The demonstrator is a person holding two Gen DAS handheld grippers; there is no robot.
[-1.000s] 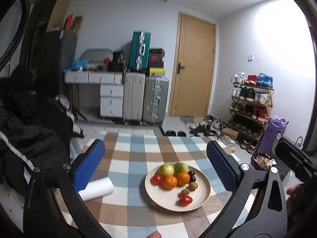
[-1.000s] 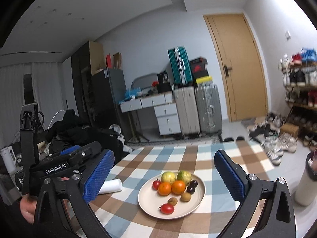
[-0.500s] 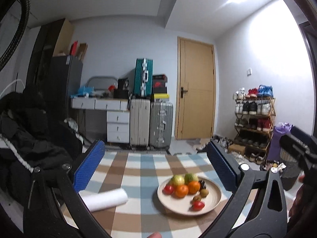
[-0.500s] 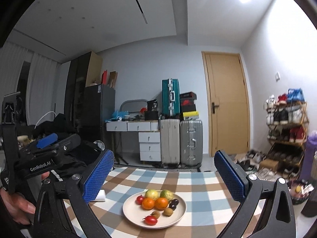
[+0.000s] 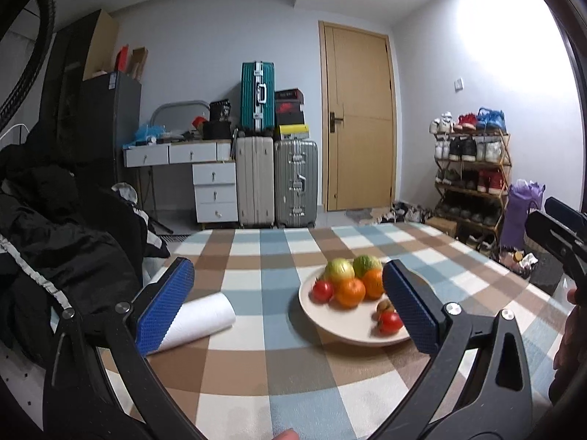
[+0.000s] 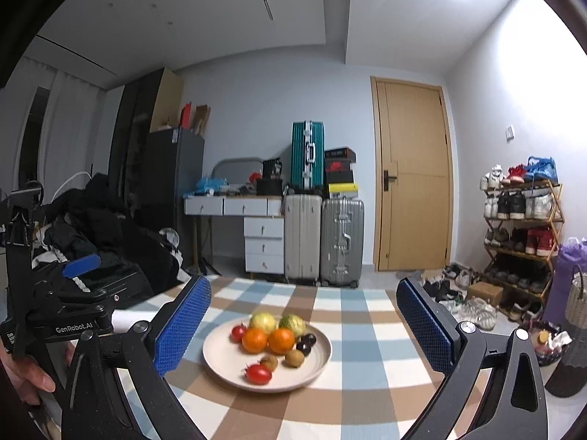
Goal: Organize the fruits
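A beige plate [image 6: 315, 361] sits on the checked tablecloth and holds two yellow-green fruits [image 6: 262, 321], two oranges [image 6: 281, 341], small red tomatoes [image 6: 258, 373], brown kiwis [image 6: 294, 358] and dark plums [image 6: 306, 340]. The plate also shows in the left wrist view [image 5: 323, 324], partly behind the right finger. My left gripper [image 5: 288, 308] is open and empty, to the left of the plate. My right gripper [image 6: 304, 330] is open and empty, above the table in front of the plate. The left tool's body [image 6: 69, 315] shows at the left of the right wrist view.
A white paper roll [image 5: 198, 319] lies on the table left of the plate. Dark clothes [image 5: 62, 242] pile up at the left. Suitcases [image 5: 275, 179], a drawer desk [image 5: 205, 179], a door and a shoe rack [image 5: 473, 179] stand behind the table.
Both grippers have tilted and drifted. The plate sits further right in the left wrist view and more central in the right wrist view. Both stay open.
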